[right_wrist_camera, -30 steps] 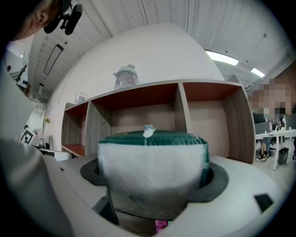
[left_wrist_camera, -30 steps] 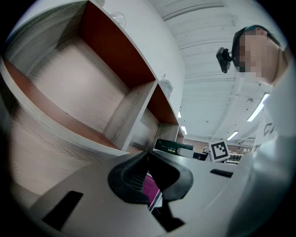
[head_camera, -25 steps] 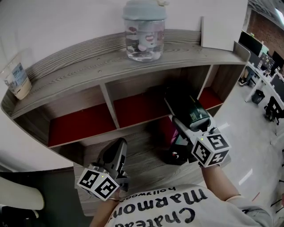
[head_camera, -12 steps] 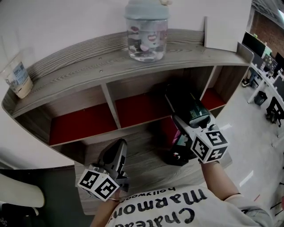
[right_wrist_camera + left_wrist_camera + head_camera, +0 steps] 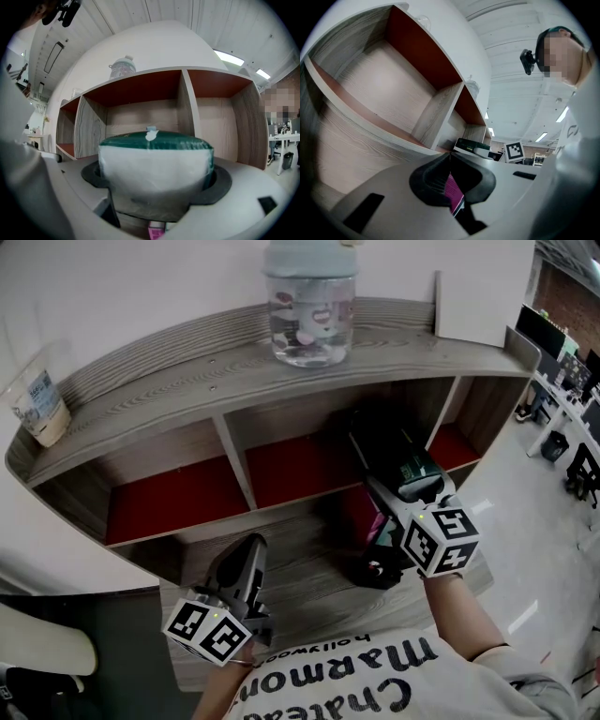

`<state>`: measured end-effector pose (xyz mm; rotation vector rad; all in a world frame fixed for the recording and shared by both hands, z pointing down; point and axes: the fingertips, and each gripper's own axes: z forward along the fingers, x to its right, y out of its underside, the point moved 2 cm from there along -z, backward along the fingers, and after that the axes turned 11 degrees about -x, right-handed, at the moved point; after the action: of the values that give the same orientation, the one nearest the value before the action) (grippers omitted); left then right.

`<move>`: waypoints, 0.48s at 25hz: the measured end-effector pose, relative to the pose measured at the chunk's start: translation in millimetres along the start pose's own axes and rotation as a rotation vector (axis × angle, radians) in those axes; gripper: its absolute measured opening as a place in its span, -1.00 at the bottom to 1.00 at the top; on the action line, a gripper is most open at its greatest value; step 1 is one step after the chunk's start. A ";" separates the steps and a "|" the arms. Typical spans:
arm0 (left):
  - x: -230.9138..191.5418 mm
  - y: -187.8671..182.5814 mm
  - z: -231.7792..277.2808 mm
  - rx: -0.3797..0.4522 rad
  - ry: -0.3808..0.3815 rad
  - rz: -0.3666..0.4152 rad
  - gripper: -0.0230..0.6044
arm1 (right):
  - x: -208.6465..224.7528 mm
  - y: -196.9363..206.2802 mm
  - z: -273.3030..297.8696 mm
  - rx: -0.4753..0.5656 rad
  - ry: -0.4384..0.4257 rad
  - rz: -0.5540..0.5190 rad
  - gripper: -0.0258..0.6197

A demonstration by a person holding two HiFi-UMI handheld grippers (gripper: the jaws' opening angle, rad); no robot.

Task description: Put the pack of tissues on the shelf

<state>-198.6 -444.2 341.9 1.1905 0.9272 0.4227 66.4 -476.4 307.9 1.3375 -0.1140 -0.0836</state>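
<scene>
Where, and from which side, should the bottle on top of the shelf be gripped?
The bottle is probably best gripped round its clear body, below the lid, from the front: it stands upright, straight-sided, with the wall behind the shelf.

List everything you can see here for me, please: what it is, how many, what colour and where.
shelf: one, grey wood grain with red backs, against the white wall
bottle: one, clear with a pale blue lid, on top of the shelf, middle
cup: one, clear plastic, on top of the shelf, left end
white panel: one, upright on top of the shelf, right end
pack of tissues: one, green and white, held in front of the open compartments
pink item: one, below the held pack; what it is cannot be told
shirt: one, white with dark lettering, bottom edge
left claw: one, grey, shut, low in front of the shelf
right claw: one, grey, shut on the pack of tissues
</scene>
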 end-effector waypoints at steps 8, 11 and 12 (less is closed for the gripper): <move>0.5 -0.2 -3.2 0.005 -0.010 -0.002 -0.87 | 1.7 -1.1 7.4 -0.001 0.003 0.002 0.54; -2.3 -1.4 -7.1 0.013 -0.023 -0.005 -0.87 | 2.2 -1.3 9.7 -0.003 0.006 0.000 0.54; -3.2 -2.0 -8.1 0.015 -0.027 -0.005 -0.87 | 2.4 -1.7 10.5 -0.004 0.007 -0.001 0.54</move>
<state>-207.2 -442.3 340.7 1.2044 0.9114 0.3957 67.5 -487.2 308.7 1.3341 -0.1069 -0.0797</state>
